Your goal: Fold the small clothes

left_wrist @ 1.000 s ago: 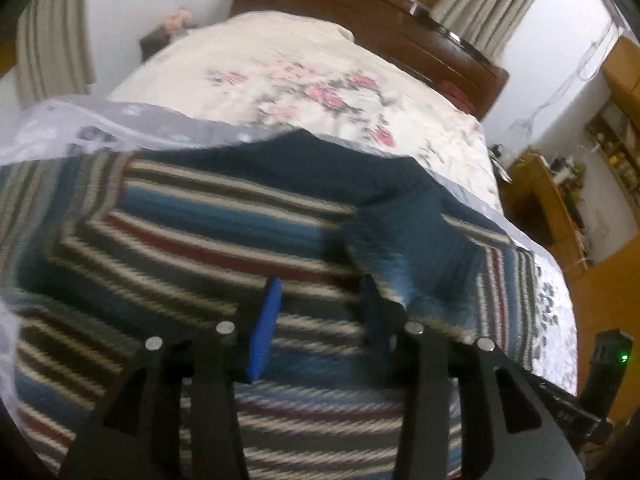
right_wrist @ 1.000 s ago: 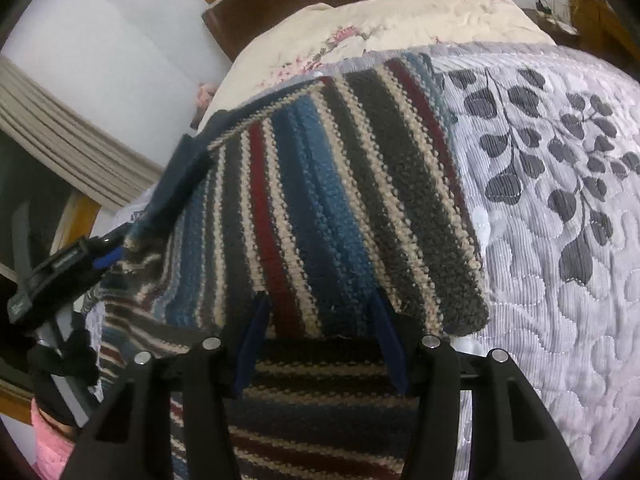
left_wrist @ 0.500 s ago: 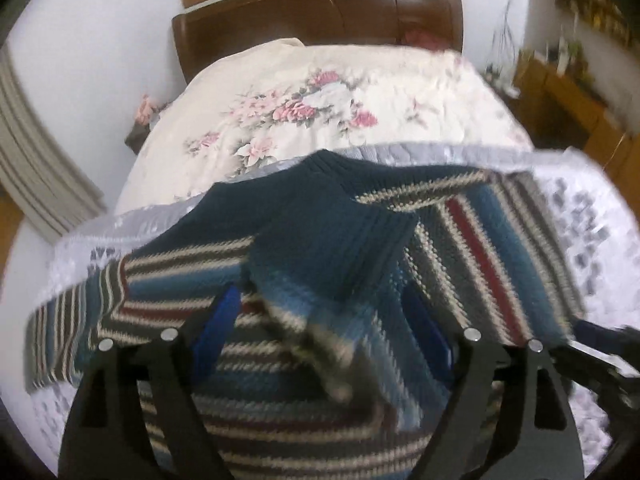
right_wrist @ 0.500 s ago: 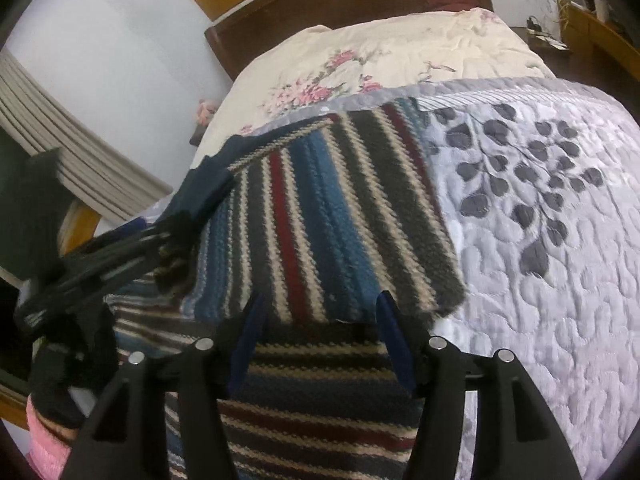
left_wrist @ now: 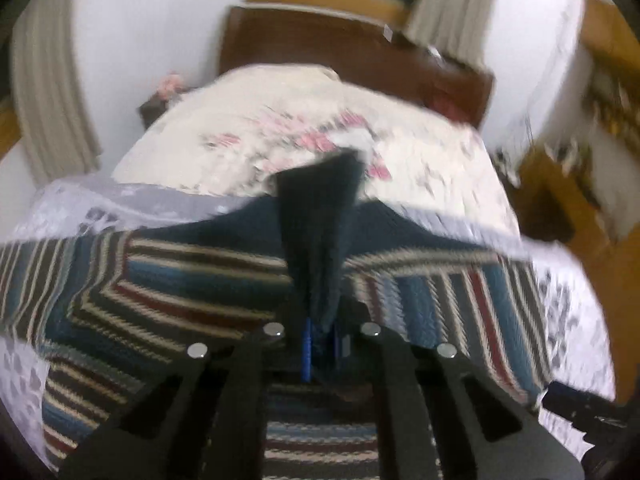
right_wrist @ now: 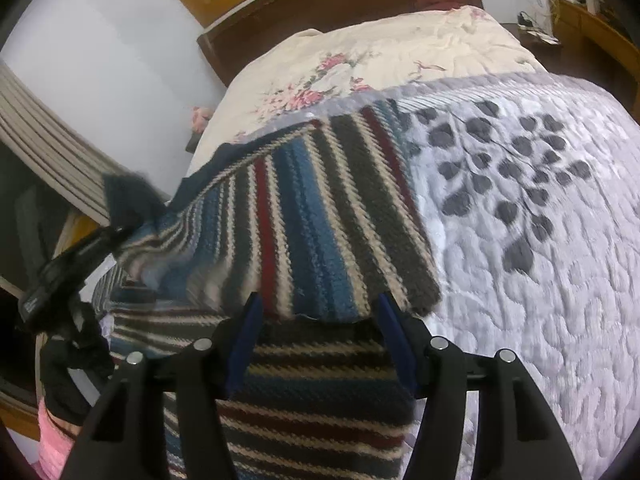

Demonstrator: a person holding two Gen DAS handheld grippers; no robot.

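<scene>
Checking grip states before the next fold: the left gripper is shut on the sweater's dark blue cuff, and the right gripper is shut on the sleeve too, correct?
Not quite. The right gripper is open, its jaws apart over the striped sweater, as the right wrist view shows. The left gripper is indeed shut on the dark blue cuff.

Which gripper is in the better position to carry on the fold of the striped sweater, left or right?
Left, probably. The left gripper is shut on the sweater's dark blue cuff and lifts it. The right gripper is open over the striped sweater, gripping nothing.
</scene>
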